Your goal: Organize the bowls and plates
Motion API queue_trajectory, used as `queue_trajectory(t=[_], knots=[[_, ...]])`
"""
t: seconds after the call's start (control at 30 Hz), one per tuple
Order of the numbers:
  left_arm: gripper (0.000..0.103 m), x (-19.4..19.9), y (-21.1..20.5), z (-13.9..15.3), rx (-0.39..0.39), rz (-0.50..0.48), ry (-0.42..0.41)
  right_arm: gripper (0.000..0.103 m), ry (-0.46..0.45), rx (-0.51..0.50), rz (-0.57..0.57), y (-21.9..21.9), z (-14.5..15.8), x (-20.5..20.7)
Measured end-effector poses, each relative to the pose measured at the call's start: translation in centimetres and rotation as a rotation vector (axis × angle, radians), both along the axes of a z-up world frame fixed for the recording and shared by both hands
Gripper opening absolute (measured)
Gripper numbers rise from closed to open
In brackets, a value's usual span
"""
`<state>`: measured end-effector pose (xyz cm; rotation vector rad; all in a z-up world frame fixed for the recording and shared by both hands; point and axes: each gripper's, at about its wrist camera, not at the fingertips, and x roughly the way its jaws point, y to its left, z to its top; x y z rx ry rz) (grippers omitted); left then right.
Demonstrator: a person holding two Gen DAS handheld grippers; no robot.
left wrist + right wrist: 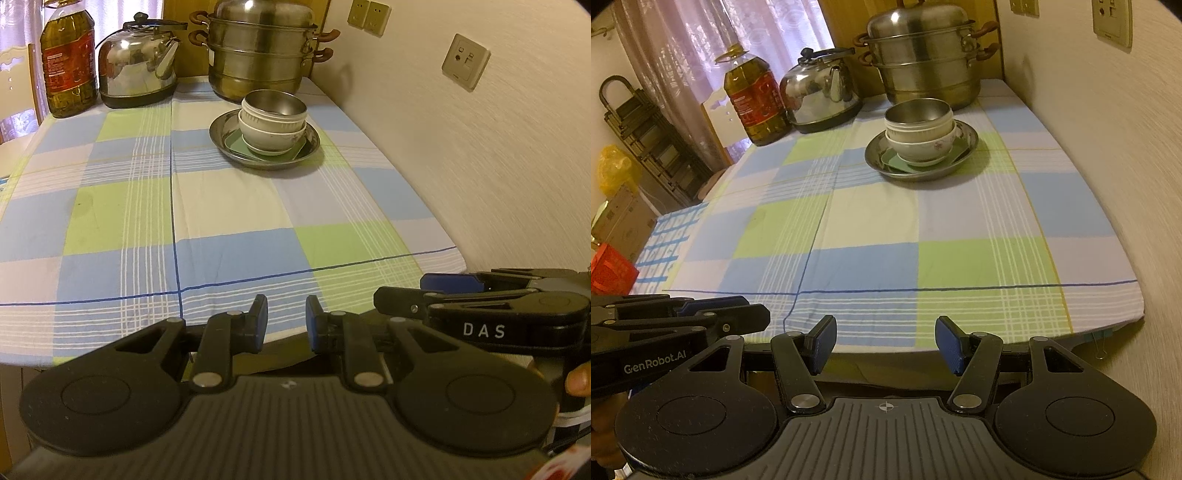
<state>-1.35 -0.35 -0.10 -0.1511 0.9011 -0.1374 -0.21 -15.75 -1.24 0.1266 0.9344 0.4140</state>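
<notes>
A stack stands at the far side of the checked tablecloth: a round steel plate [221,138] [964,158], a green square plate [236,146] [897,162] on it, then a white flowered bowl [269,138] [927,146], a ribbed white bowl [266,120] [916,129] and a steel bowl [277,103] [918,110] nested on top. My left gripper [287,323] is open and empty at the table's near edge. My right gripper [885,343] is open and empty beside it, also at the near edge.
A steel steamer pot [258,48] [923,55], a kettle [138,70] [822,92] and an oil bottle [68,62] [755,99] stand along the back. A wall [498,147] with sockets runs along the right. A chair, boxes and a rack [646,140] are left of the table.
</notes>
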Motion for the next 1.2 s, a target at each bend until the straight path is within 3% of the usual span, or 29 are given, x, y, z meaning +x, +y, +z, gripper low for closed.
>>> queue_trajectory(t=[1.2], knots=[[0.019,0.62,0.45,0.14,-0.004,0.001,0.004,0.059,0.007,-0.006,-0.005,0.13,-0.06,0.56]])
